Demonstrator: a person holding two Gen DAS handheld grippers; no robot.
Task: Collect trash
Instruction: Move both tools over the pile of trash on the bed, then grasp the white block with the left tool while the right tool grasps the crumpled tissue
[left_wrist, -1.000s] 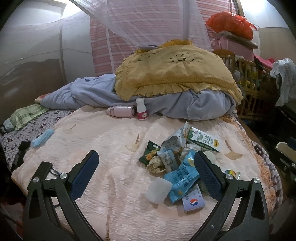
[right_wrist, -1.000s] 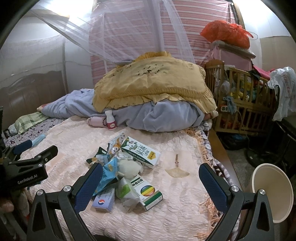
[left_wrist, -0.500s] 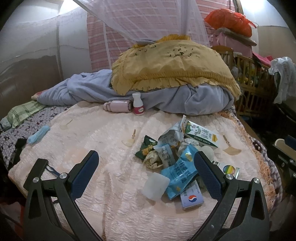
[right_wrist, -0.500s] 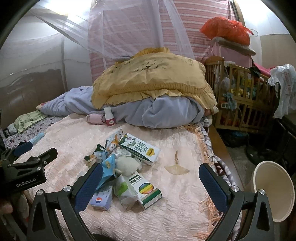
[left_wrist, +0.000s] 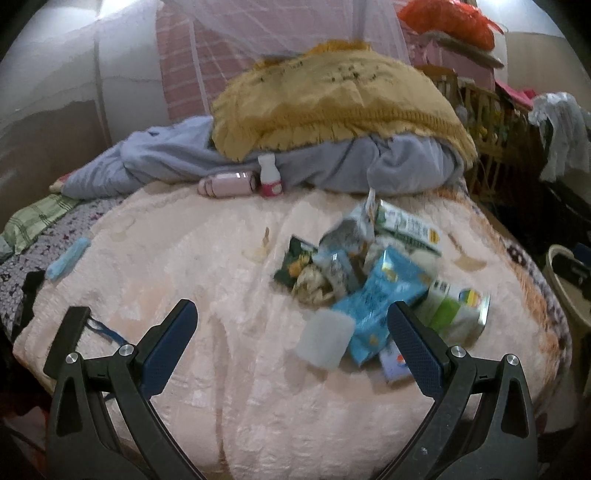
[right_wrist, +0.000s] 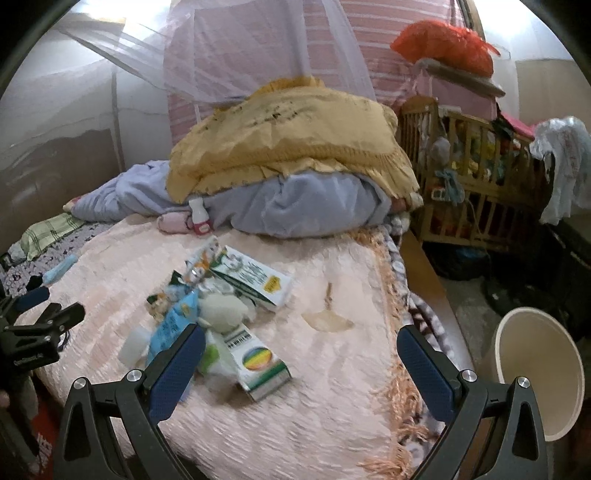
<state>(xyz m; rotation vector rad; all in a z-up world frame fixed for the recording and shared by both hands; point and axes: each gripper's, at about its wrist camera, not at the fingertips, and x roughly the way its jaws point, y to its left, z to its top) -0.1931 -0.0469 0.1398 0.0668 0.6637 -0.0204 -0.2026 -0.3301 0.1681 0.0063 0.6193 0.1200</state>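
A heap of trash lies on the pink bedspread (left_wrist: 221, 280): a blue snack bag (left_wrist: 376, 295), a translucent plastic cup (left_wrist: 325, 339) on its side, a green-white carton (left_wrist: 406, 225), a rainbow-marked box (right_wrist: 258, 363), a crumpled tissue ball (right_wrist: 221, 310) and a dark green wrapper (left_wrist: 295, 258). My left gripper (left_wrist: 291, 330) is open, just short of the cup. Over the bed's near edge, my right gripper (right_wrist: 301, 356) is open with the rainbow box between its fingers' line of sight. Nothing is held. The left gripper body (right_wrist: 33, 343) shows at the left of the right wrist view.
A cream waste bin (right_wrist: 539, 373) stands on the floor right of the bed. A pink flask (left_wrist: 229, 184) and small white bottle (left_wrist: 269, 181) rest against piled blue and yellow bedding (left_wrist: 332, 110). A wooden crib (right_wrist: 476, 177) stands at the back right. A blue mask (left_wrist: 68, 258) lies left.
Both grippers have moved closer to the trash heap, which now sits larger and lower in both views. Both stay open. The trash itself has not shifted.
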